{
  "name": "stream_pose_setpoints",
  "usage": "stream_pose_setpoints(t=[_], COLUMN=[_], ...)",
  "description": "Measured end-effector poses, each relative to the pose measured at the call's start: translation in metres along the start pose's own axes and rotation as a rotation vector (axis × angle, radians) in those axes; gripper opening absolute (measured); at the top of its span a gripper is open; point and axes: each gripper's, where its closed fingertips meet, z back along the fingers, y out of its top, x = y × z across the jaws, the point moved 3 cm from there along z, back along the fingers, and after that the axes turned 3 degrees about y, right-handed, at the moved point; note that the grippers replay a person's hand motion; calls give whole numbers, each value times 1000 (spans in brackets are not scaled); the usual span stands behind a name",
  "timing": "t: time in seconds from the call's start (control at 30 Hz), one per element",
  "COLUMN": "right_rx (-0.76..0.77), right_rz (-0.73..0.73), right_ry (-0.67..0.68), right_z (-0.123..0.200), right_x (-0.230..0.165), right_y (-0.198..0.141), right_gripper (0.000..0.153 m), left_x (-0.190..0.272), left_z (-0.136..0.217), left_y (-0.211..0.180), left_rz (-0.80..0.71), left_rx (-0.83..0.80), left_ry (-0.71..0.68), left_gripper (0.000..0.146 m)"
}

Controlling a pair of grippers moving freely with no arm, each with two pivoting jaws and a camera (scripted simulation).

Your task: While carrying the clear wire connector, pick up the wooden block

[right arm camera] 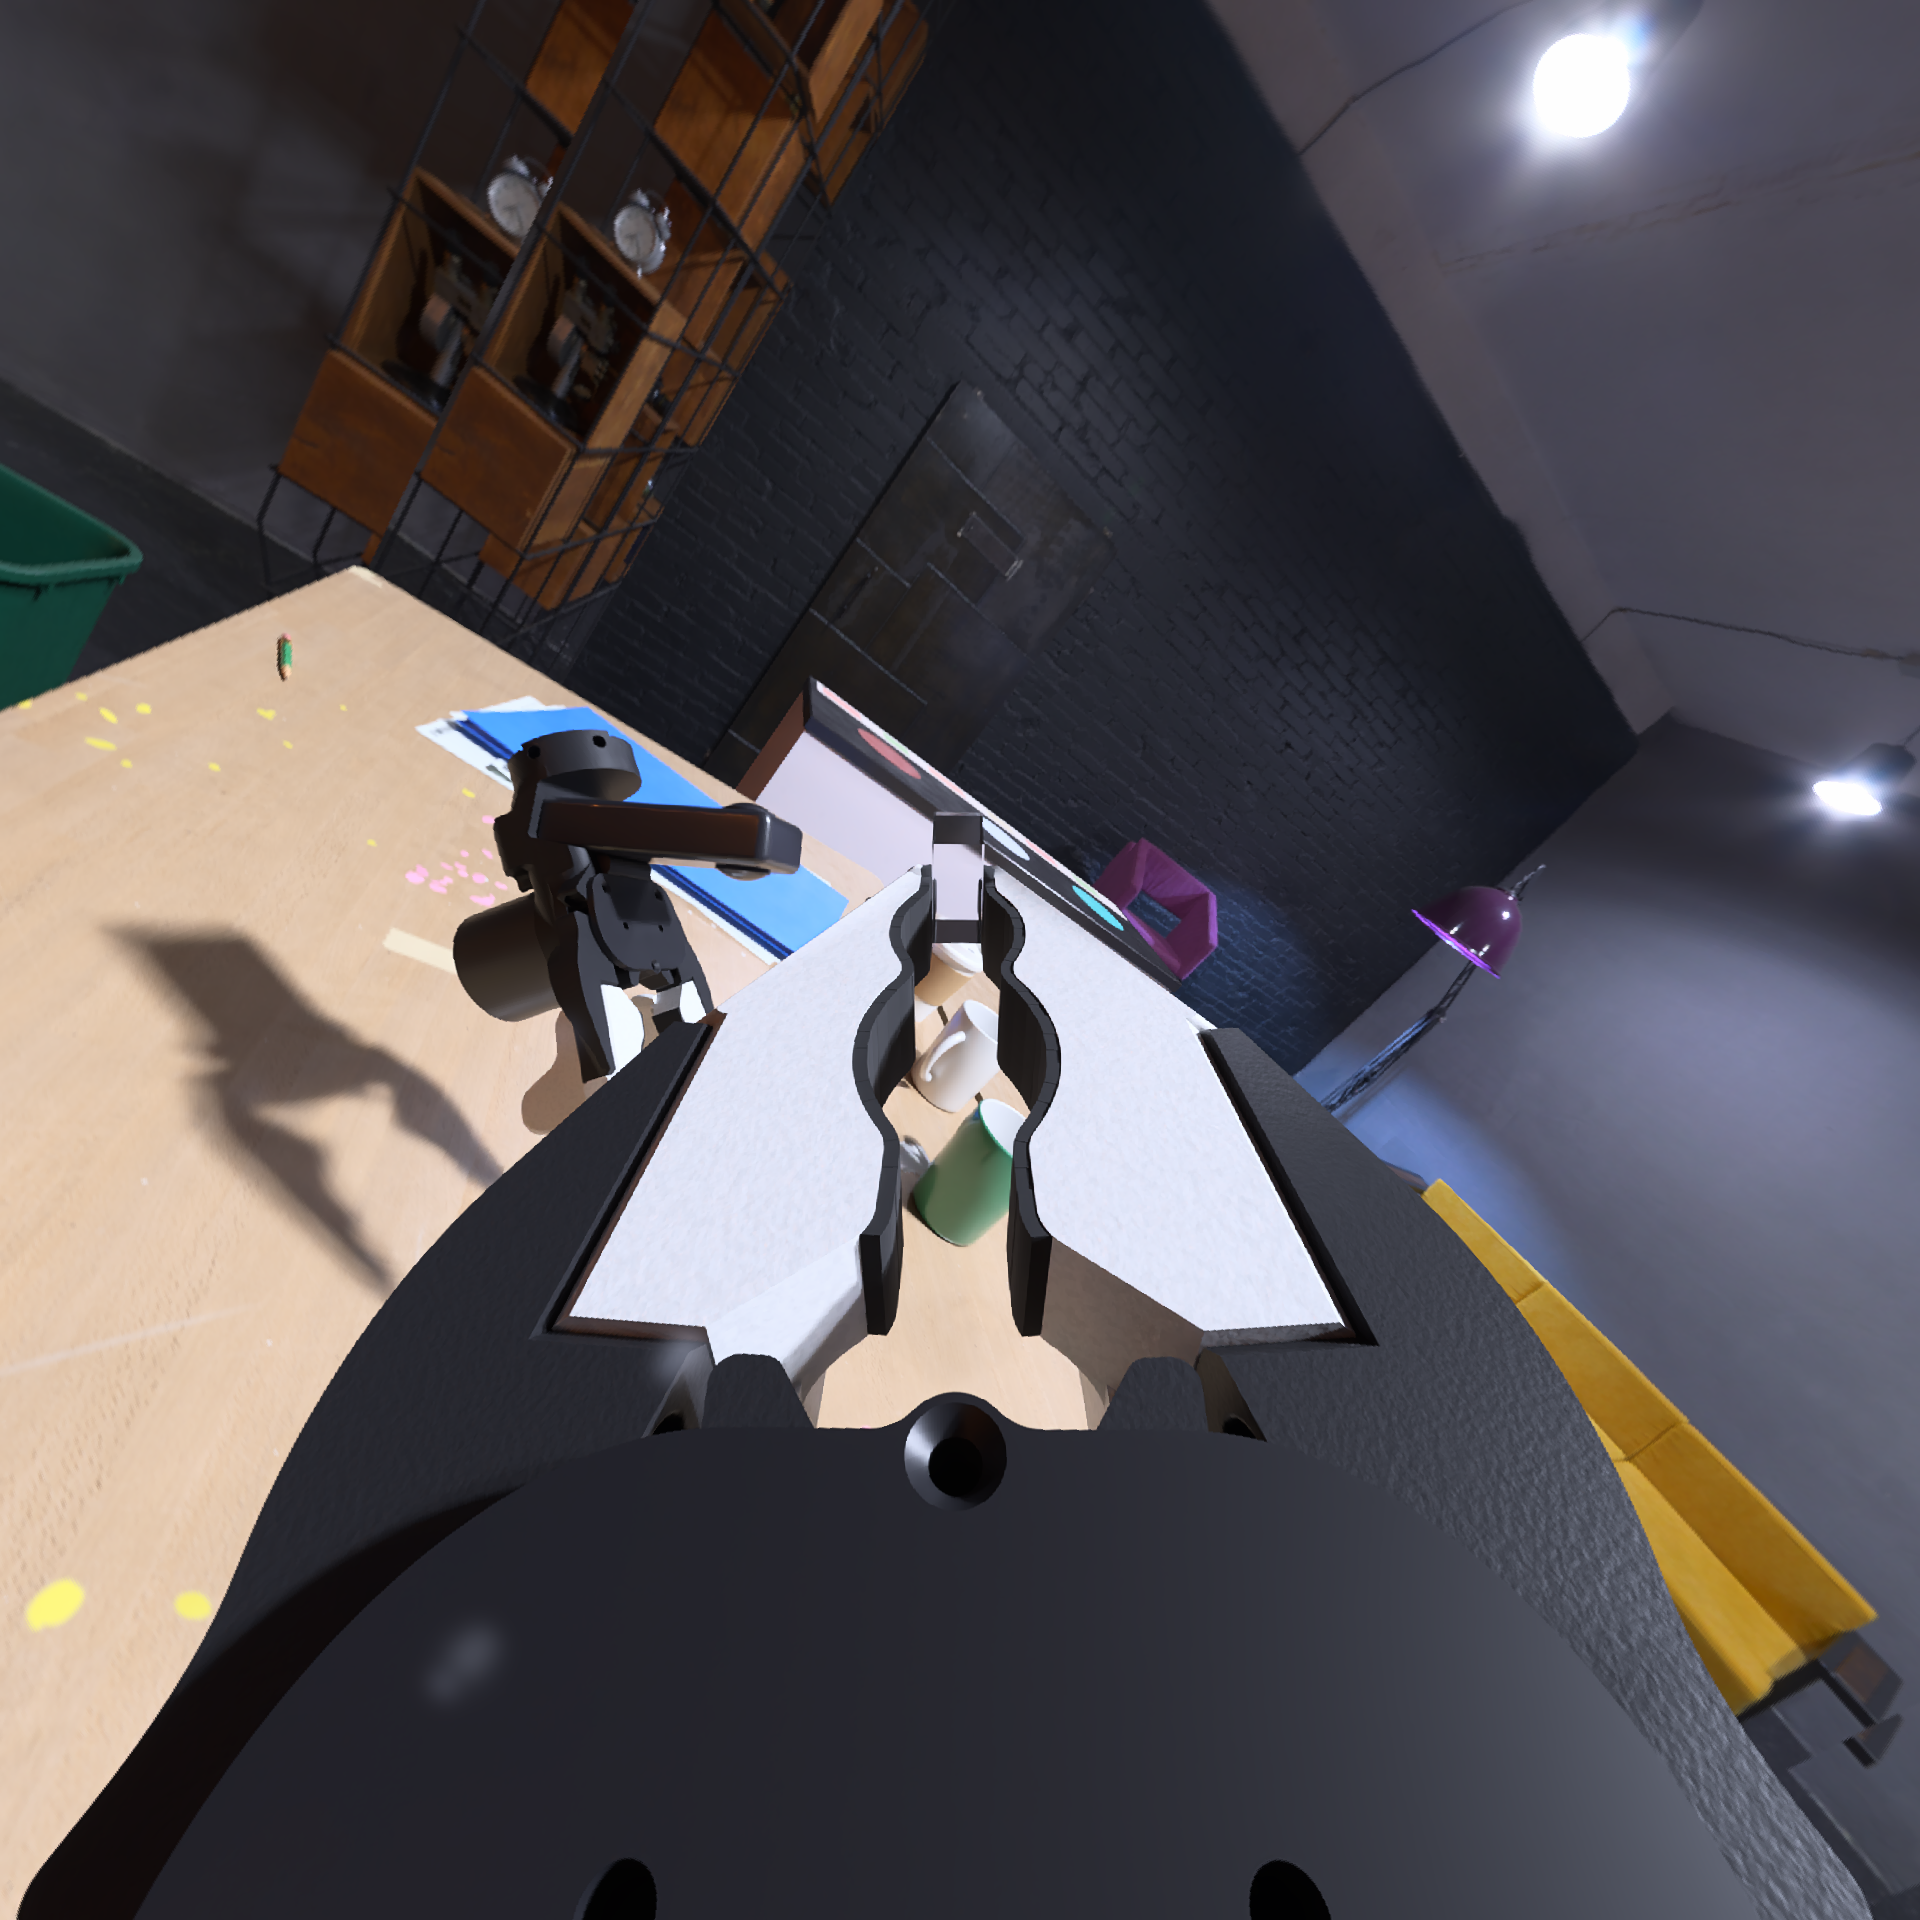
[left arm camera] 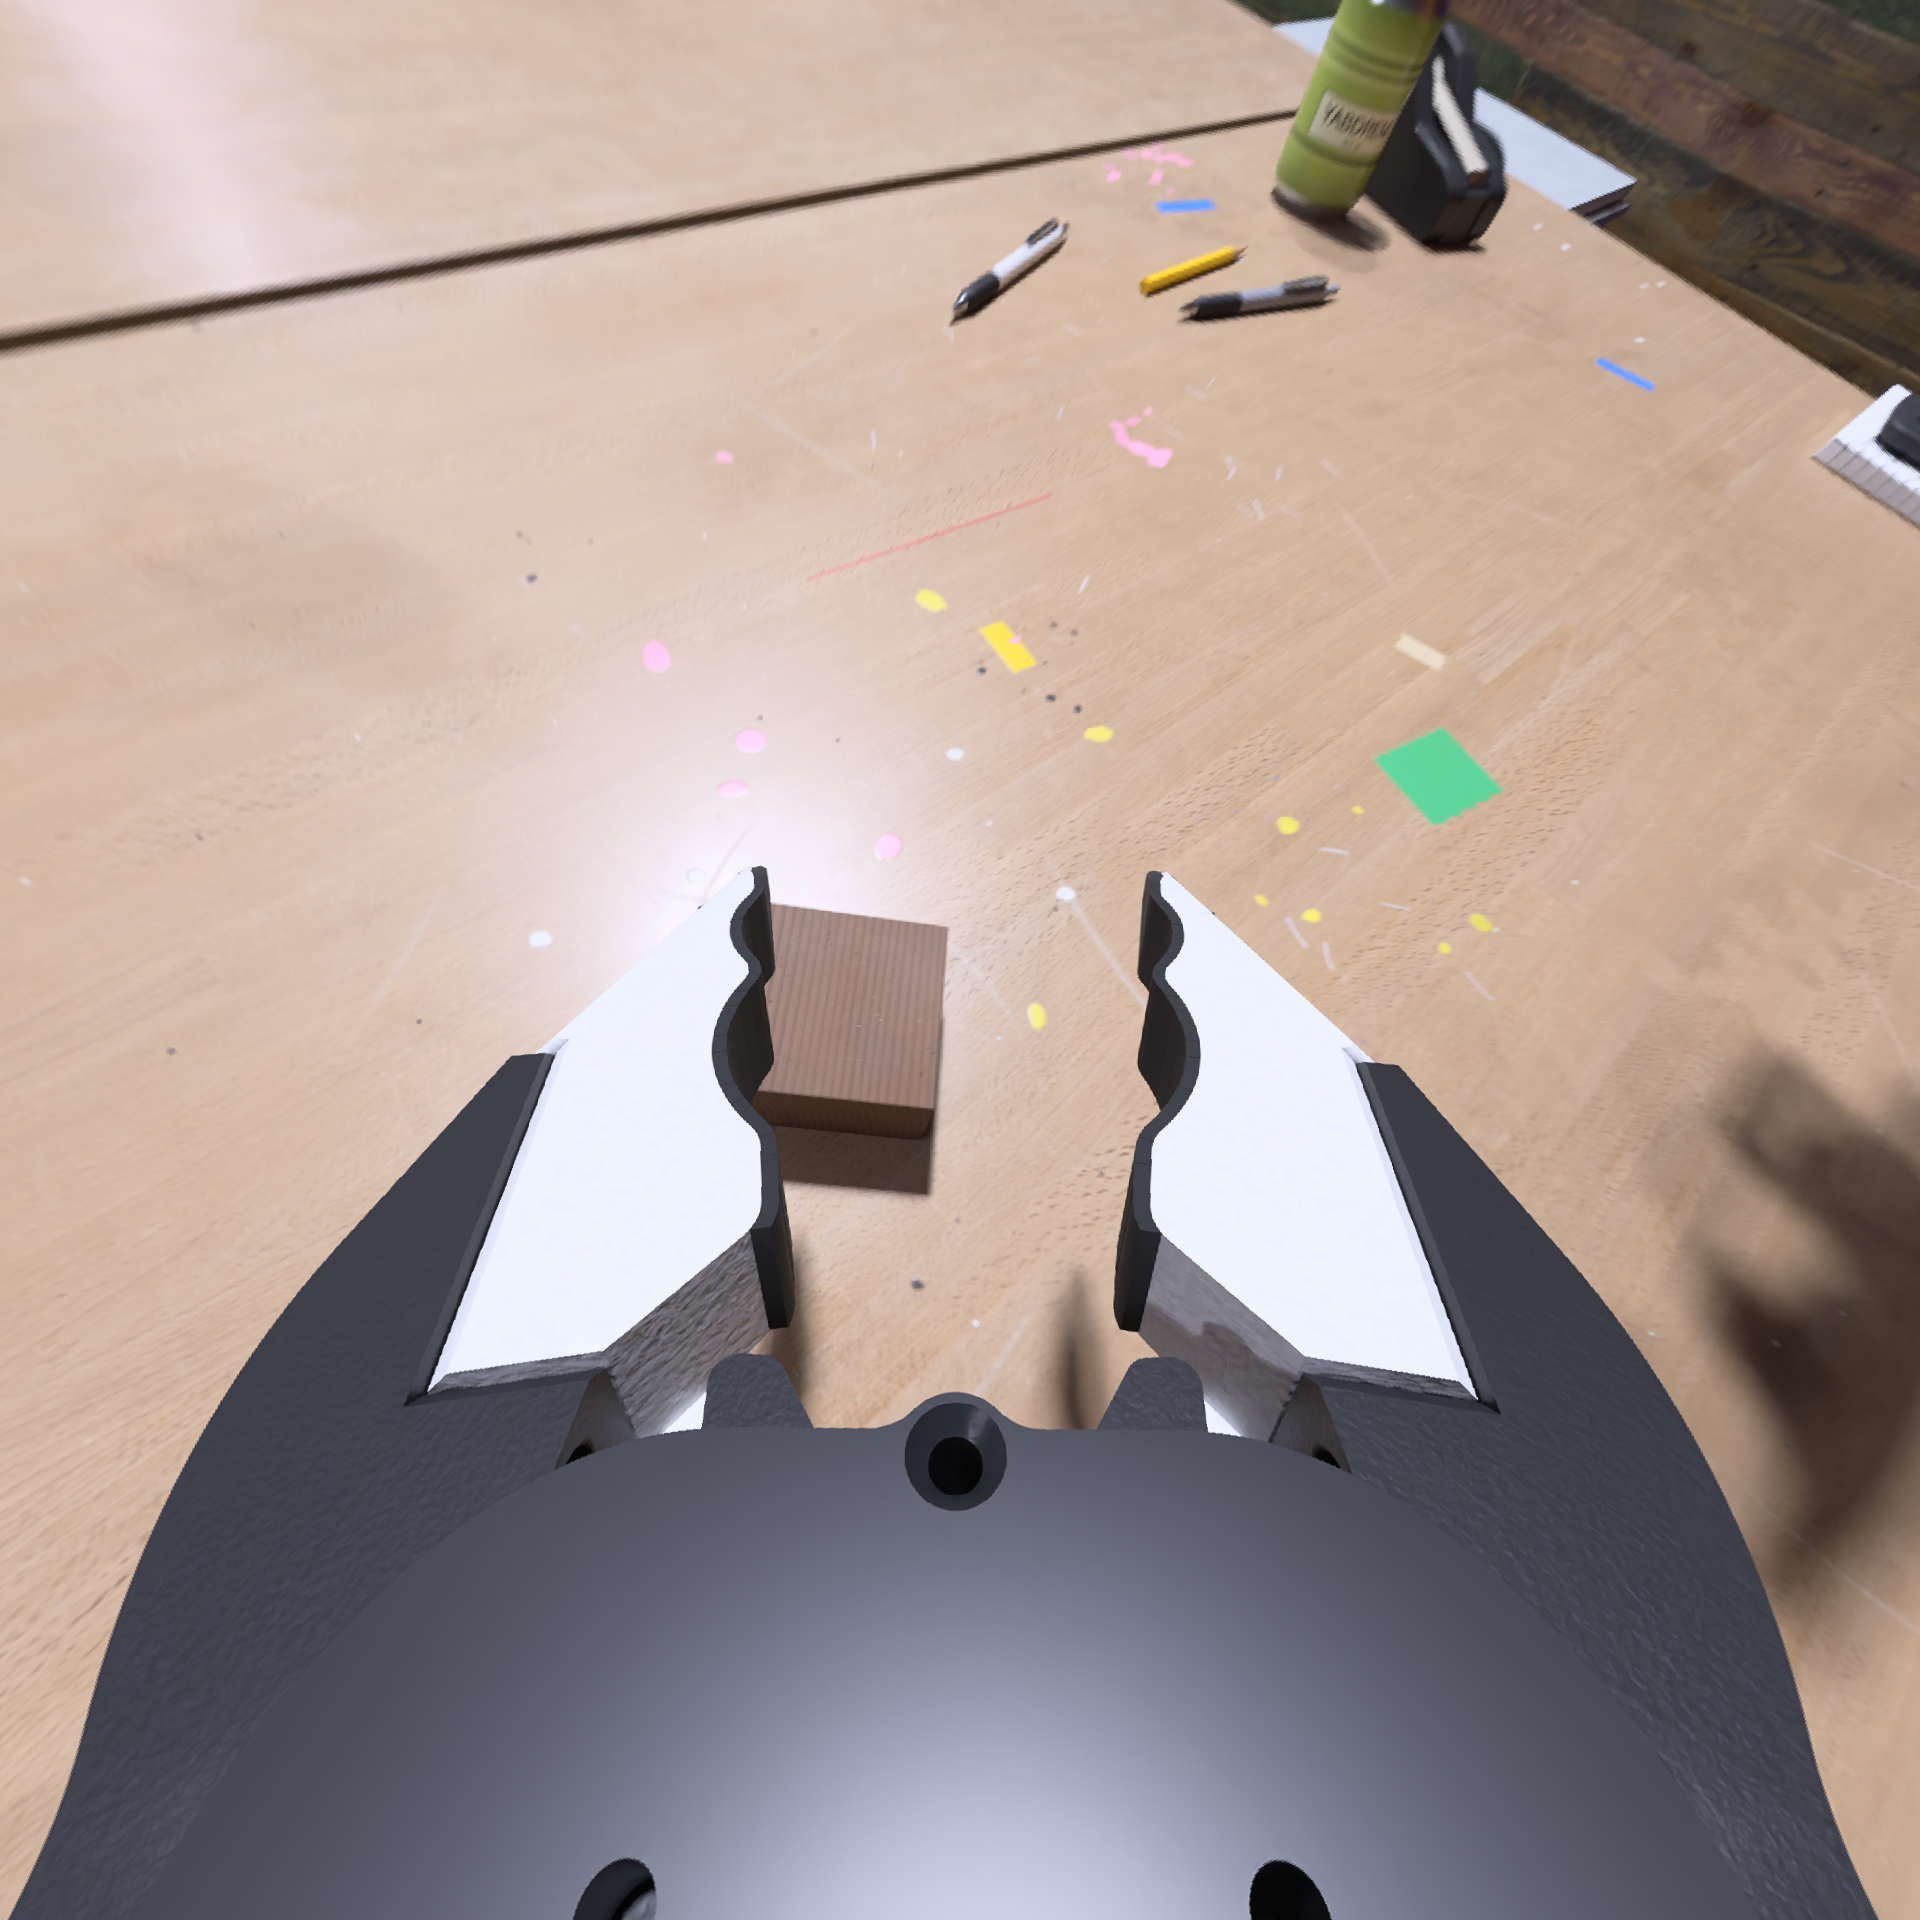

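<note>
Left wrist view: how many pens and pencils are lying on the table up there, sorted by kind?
Grey-and-black markers: 2
Yellow pencil: 1
Total: 3

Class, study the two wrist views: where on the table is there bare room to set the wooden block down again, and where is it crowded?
Bare table runs left of the wooden block, up to the dark seam. There is also room between the block and the green patch. Crowded: the far right corner with pens, pencil and green bottle, and the mugs ahead of the right gripper.
</note>
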Motion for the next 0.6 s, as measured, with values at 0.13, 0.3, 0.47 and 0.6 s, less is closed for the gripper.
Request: stream_pose_setpoints(t=[0.13,0.3,0.47,0.6], right_rx=[32,44,47,27], right_rz=[4,-68,-62,-22], right_ry=[19,55,64,58], right_z=[5,3,3,3], right_x=[5,12,9,6], right_y=[-17,-36,-34,-29], right_gripper=[8,8,8,8], left_x=[-23,-36,-53,-47], left_z=[-25,-49,-69,-65], left_y=[-21,-30,-48,-62], left_rz=[-32,-157,-125,-114], left_rx=[-93,-151,-353,-390], left_ry=[96,92,70,48], left_gripper=[83,100,116,106])
